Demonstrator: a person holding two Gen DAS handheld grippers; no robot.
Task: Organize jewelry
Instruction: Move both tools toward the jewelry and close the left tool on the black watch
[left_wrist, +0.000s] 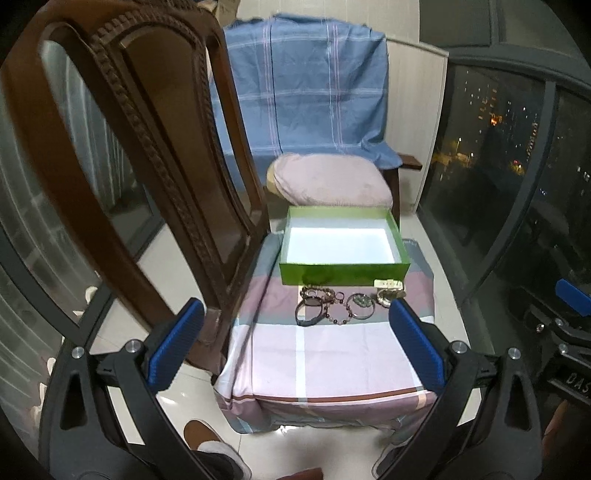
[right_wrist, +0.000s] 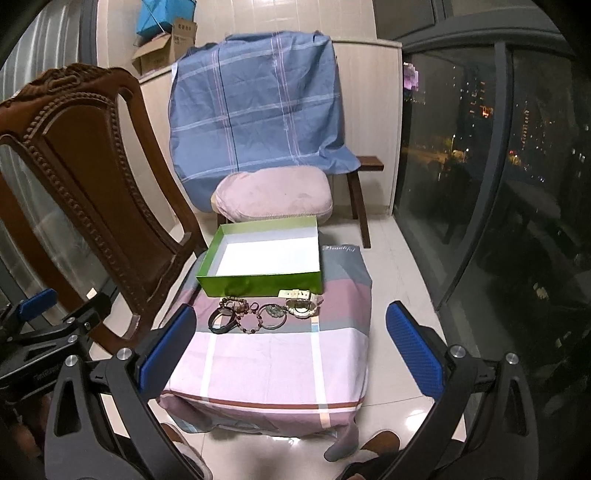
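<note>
The right wrist view is showing cardboard boxes (right_wrist: 168, 48) stacked at 11 o'clock above the wall ledge, plus a wooden bench leg (right_wrist: 360, 206) at 2 o'clock; the left wrist view is cutting both off, and is instead filling its 10 o'clock side with the carved wooden chair back (left_wrist: 122, 147). Each view is also catching a corner of the other tool at its edge.

The left tongs (left_wrist: 295, 347) are standing spread wide, holding nothing, hanging over the near end of the tabletop (left_wrist: 332, 362), which is wearing a pink, grey and white plaid cloth. The right tongs (right_wrist: 291, 350) are likewise spread and empty, with the right pad out past the cloth's edge over the floor.

The jewelry is lying in a row at 12 o'clock from both tongs, just in front of the open green box (left_wrist: 343, 251): a dark bangle (left_wrist: 309, 314), a beaded bracelet (left_wrist: 341, 314), a thin ring-shaped bangle (left_wrist: 361, 306), and a pale piece (left_wrist: 389, 295) at the right end. The box, white inside, is sitting empty at the far end of the cloth.

Beyond it a pink cushion (right_wrist: 273, 195) is resting under a blue checked sheet (right_wrist: 258, 99). Dark window glass (right_wrist: 498, 147) is running along 3 o'clock, with pale floor tile (right_wrist: 399, 280) between it and the cloth.
</note>
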